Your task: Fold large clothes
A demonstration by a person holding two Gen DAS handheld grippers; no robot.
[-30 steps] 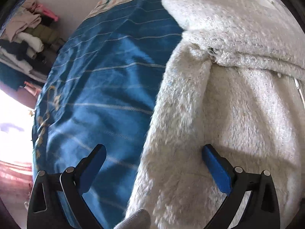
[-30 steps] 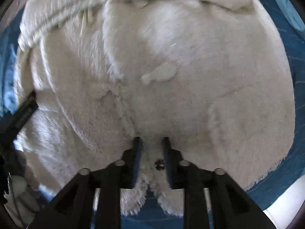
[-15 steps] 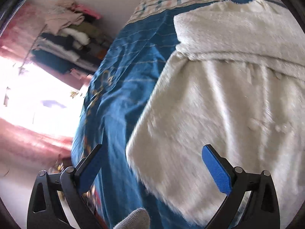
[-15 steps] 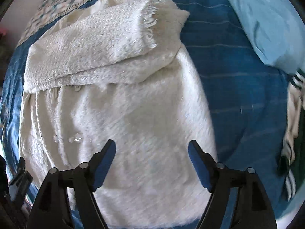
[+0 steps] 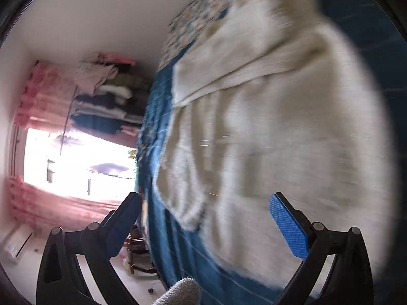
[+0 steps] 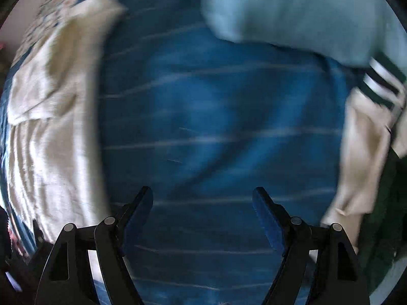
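The cream fleece coat (image 5: 279,127) lies folded on the blue striped bedspread (image 6: 216,127), its upper part doubled down over the body as a thick band across the top. Neither tool holds it: the left hand-held gripper (image 5: 206,226) hangs above the coat's near edge with its fingers spread wide and nothing between them, and the right hand-held gripper (image 6: 203,218) is likewise wide apart over bare bedspread, to the right of the coat.

Both views are smeared with motion blur, so fine detail of the coat's edges cannot be read.

The risks, as I judge them:
- The coat's left edge lies close to the side of the bed, beyond which the floor (image 5: 28,261) shows. A tug or nudge leftward could drag it over.
- The plush pile is thick and springy, so the doubled band may creep open if left unpressed.
- To the right of the coat lie a pale blue garment (image 6: 292,12) and a cream and dark green jacket (image 6: 363,139). A right gripper swinging that way with fingers apart could snag one of them.
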